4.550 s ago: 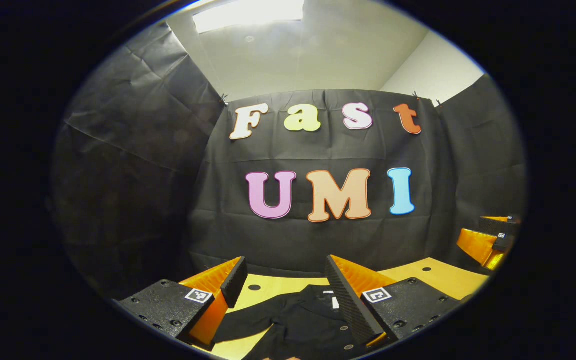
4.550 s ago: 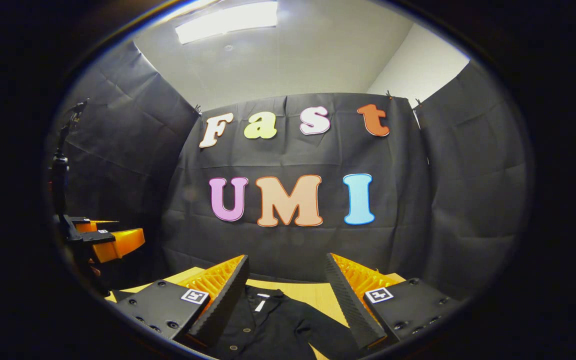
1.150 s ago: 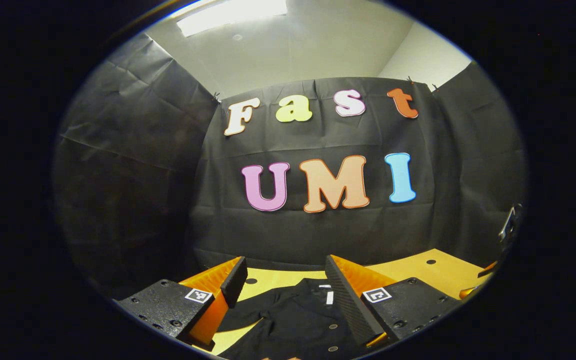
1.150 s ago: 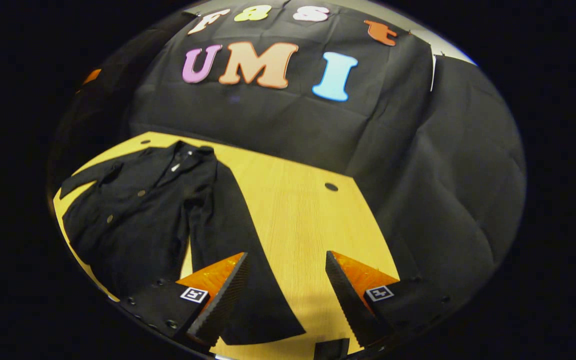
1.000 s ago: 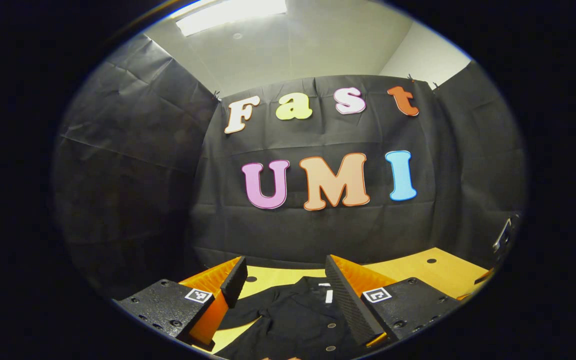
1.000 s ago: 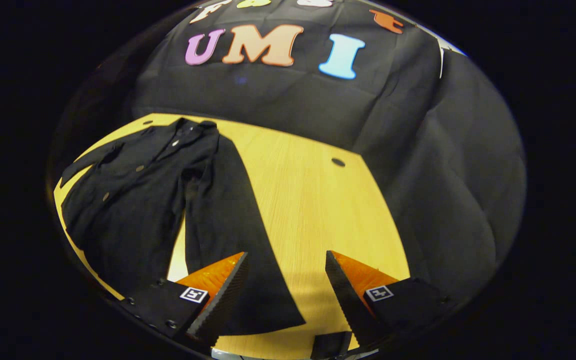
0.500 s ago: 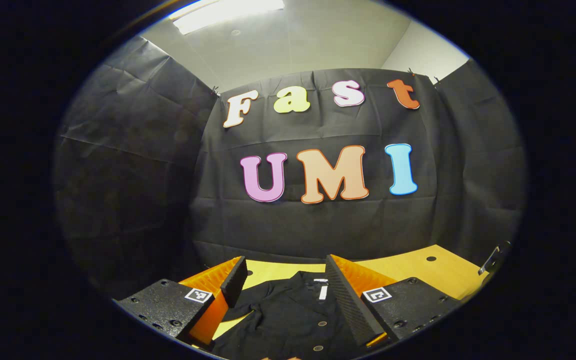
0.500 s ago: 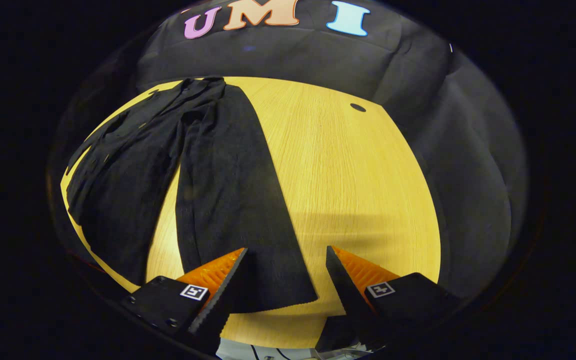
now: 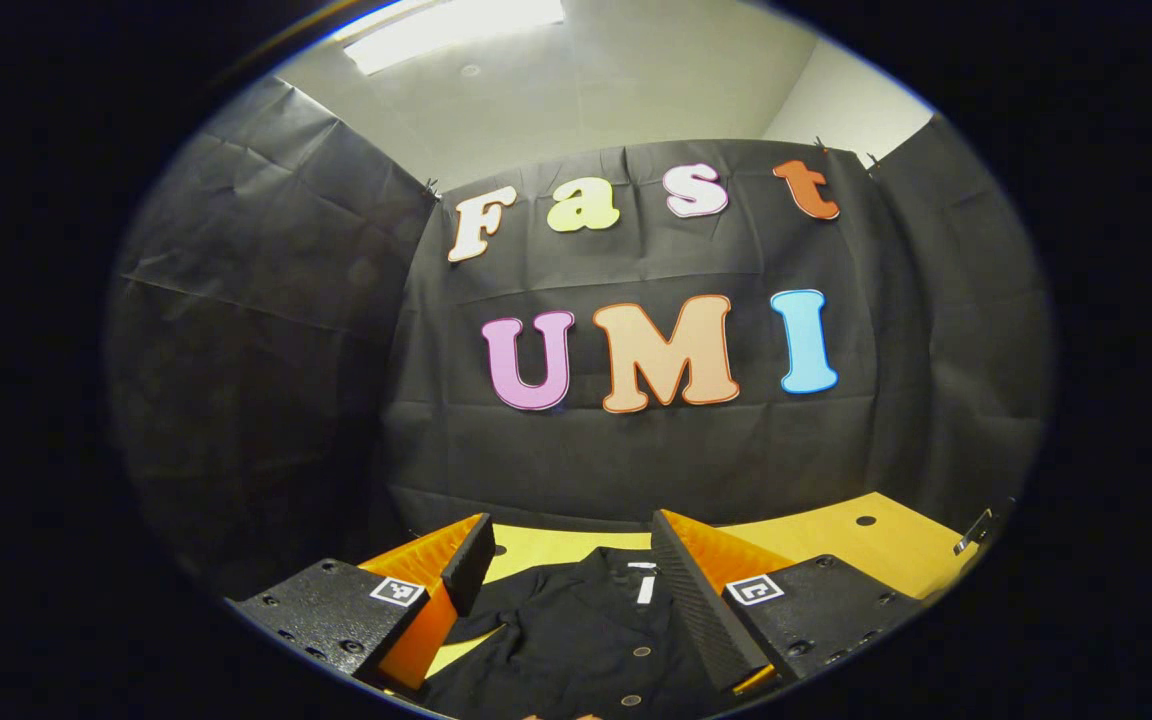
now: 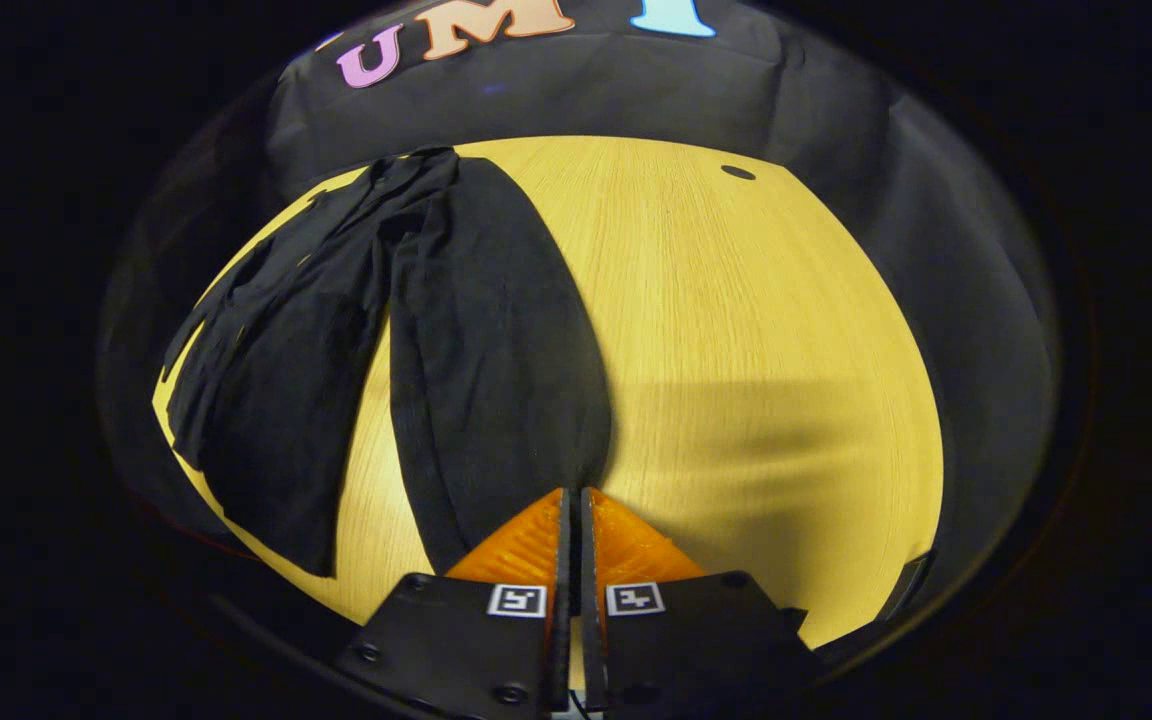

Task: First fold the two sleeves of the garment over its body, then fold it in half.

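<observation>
In the right gripper view, the right gripper (image 10: pixel 571 492) has its fingers pressed together at the cuff end of the garment's long sleeve (image 10: pixel 491 340), near the table's (image 10: pixel 756 330) front edge; whether cloth is pinched between them cannot be told. The black garment (image 10: pixel 276 340) lies along the table's left side, reaching its far edge. In the left gripper view, the left gripper (image 9: pixel 566 545) is spread wide, holding nothing, above the garment's collar (image 9: pixel 636 575).

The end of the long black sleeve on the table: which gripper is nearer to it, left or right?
Right. The right gripper is closed at the sleeve's end. The left gripper is open above the shirt's collar.
</observation>
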Demonstrator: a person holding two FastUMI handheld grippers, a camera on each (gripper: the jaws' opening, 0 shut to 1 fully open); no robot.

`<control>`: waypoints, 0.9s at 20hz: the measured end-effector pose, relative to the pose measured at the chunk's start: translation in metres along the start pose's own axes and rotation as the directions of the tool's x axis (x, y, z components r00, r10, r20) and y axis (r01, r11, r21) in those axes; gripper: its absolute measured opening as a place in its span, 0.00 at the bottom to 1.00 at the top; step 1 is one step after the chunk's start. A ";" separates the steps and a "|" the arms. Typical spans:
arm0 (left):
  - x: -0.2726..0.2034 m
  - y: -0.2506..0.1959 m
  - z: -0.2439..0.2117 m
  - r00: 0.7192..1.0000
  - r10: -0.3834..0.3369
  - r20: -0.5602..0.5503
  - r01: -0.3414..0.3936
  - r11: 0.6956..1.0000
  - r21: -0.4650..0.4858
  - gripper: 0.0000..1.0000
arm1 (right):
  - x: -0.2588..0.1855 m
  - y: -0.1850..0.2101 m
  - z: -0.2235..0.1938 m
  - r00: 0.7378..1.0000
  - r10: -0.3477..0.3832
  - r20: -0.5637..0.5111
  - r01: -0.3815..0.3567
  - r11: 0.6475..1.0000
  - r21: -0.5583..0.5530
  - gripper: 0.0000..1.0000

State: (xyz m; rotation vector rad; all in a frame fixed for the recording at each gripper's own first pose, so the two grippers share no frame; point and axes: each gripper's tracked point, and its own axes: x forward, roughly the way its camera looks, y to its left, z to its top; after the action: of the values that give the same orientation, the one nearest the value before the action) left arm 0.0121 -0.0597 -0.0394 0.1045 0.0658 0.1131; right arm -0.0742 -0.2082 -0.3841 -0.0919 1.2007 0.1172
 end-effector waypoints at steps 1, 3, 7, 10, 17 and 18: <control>0.001 0.004 -0.002 1.000 -0.003 -0.001 0.003 1.000 -0.009 0.93 | -0.002 -0.002 -0.001 1.000 -0.018 0.007 0.018 0.999 -0.029 0.03; 0.004 0.013 -0.005 1.000 -0.016 -0.012 0.016 1.000 -0.025 0.93 | -0.008 0.003 0.001 0.999 -0.031 0.015 0.031 1.000 0.002 0.03; 0.009 0.053 -0.003 1.000 0.010 -0.001 -0.010 1.000 -0.025 0.93 | -0.030 0.010 0.035 0.990 -0.070 0.124 0.057 0.993 0.104 0.03; 0.010 0.072 -0.004 1.000 0.021 0.000 -0.021 1.000 -0.020 0.93 | -0.046 0.015 0.073 0.976 -0.077 0.203 0.048 0.988 0.145 0.03; 0.009 0.107 -0.010 0.999 0.047 -0.010 -0.048 0.999 -0.023 0.93 | -0.092 0.072 0.165 0.905 -0.012 0.426 -0.068 0.983 0.172 0.02; 0.008 0.115 -0.012 0.998 0.054 -0.013 -0.054 0.998 -0.023 0.93 | -0.099 0.083 0.179 0.893 0.005 0.451 -0.088 0.983 0.163 0.03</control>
State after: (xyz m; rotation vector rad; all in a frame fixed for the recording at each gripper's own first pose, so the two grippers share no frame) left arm 0.0064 0.0556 -0.0392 0.0821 0.0743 0.1684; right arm 0.0445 -0.1061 -0.2279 0.1196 0.7436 0.0656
